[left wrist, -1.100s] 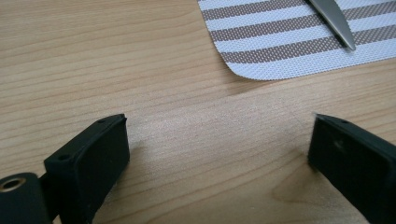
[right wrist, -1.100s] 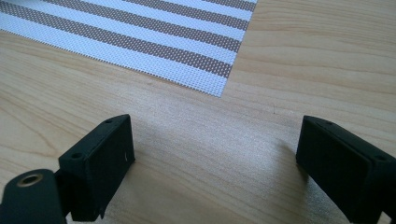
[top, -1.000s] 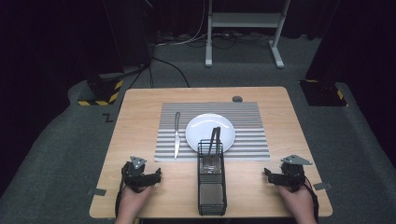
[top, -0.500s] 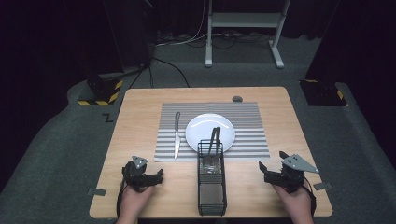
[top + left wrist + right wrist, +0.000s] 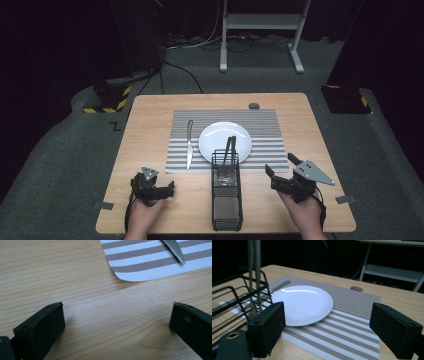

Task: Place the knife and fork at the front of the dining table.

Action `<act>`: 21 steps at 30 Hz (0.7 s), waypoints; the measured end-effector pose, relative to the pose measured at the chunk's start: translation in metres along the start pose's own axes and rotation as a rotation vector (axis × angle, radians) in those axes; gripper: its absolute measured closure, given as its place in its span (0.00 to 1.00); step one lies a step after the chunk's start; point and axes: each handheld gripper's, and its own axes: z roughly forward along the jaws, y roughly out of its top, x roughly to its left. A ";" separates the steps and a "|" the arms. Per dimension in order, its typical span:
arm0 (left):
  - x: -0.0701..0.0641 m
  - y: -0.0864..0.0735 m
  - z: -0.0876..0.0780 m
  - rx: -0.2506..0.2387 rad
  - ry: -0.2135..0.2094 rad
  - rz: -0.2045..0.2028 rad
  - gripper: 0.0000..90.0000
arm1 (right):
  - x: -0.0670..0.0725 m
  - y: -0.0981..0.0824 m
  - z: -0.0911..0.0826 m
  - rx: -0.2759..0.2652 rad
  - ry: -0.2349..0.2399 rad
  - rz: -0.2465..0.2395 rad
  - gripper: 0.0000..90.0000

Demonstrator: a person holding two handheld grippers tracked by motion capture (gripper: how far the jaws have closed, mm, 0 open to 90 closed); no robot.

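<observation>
A white plate [image 5: 225, 141] lies on a striped placemat [image 5: 260, 125], with a knife [image 5: 189, 144] to its left. In front of the plate stands a black wire caddy [image 5: 226, 192] with utensil handles [image 5: 229, 149] sticking up. Left of the caddy my left gripper [image 5: 170, 189] rests low over bare wood. Its jaws have just been opening and stand wide with nothing between them [image 5: 112, 322]; the placemat corner [image 5: 150, 262] and knife tip [image 5: 175, 251] lie ahead. My right gripper [image 5: 281, 166], lifted right of the caddy, is open and empty [image 5: 327, 327]. It faces the plate [image 5: 302, 302] and caddy [image 5: 237, 297].
A small dark disc [image 5: 254, 105] sits on the table at the placemat's far edge. The wooden table [image 5: 150, 120] has bare wood around the mat. A white metal stand [image 5: 260, 30] and cables are on the floor beyond the far edge.
My right gripper has risen off the table and shifted slightly toward the caddy. The left gripper and everything on the table stayed where they were.
</observation>
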 end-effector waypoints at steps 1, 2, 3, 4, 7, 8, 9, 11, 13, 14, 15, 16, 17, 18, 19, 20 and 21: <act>0.000 0.000 0.000 0.000 0.000 0.000 0.00 | 0.000 0.000 0.000 0.000 0.000 0.000 0.15; 0.000 0.000 0.000 0.000 -0.003 0.001 0.00 | 0.003 0.001 0.002 -0.002 0.013 -0.013 0.14; 0.000 0.000 0.000 0.000 -0.003 0.001 0.00 | 0.007 0.002 0.004 -0.005 0.025 -0.027 0.15; 0.000 0.000 0.000 0.000 -0.003 0.001 0.00 | 0.010 0.003 0.006 -0.009 0.025 -0.027 0.15; 0.000 0.000 0.000 0.000 -0.001 0.001 0.00 | 0.019 0.010 0.013 -0.029 0.036 -0.002 0.16; 0.000 0.000 0.000 0.000 -0.001 0.001 0.00 | 0.019 0.010 0.013 -0.029 0.036 -0.002 0.16; 0.000 0.000 0.000 -0.001 0.001 0.001 0.00 | 0.021 0.012 0.014 -0.036 0.040 -0.003 0.16; -0.001 0.000 0.000 -0.002 0.003 0.001 0.01 | 0.026 0.017 0.015 -0.051 0.038 -0.011 0.17; -0.001 -0.001 -0.001 -0.003 0.002 0.002 0.01 | 0.034 0.025 0.018 -0.076 0.046 -0.024 0.19; -0.001 -0.001 -0.001 -0.003 0.002 0.002 0.01 | 0.036 0.027 0.019 -0.082 0.049 -0.035 0.21; -0.001 -0.001 -0.001 -0.003 0.002 0.002 0.01 | 0.036 0.027 0.019 -0.082 0.049 -0.035 0.21; -0.001 -0.001 -0.001 -0.002 0.001 0.003 0.01 | 0.040 0.031 0.020 -0.102 0.051 -0.046 0.22; 0.000 -0.001 -0.001 -0.002 0.001 0.005 0.01 | 0.042 0.033 0.021 -0.111 0.054 -0.049 0.23; 0.000 -0.001 -0.001 -0.002 -0.002 0.007 0.01 | 0.044 0.034 0.021 -0.116 0.058 -0.052 0.23; 0.000 -0.001 -0.001 -0.002 -0.002 0.007 0.01 | 0.045 0.035 0.023 -0.119 0.059 -0.053 0.23; 0.000 -0.001 -0.001 -0.002 -0.006 0.007 0.01 | 0.046 0.035 0.024 -0.119 0.064 -0.050 0.23; 0.000 -0.001 -0.001 -0.002 -0.006 0.007 0.01 | 0.046 0.035 0.024 -0.119 0.064 -0.050 0.23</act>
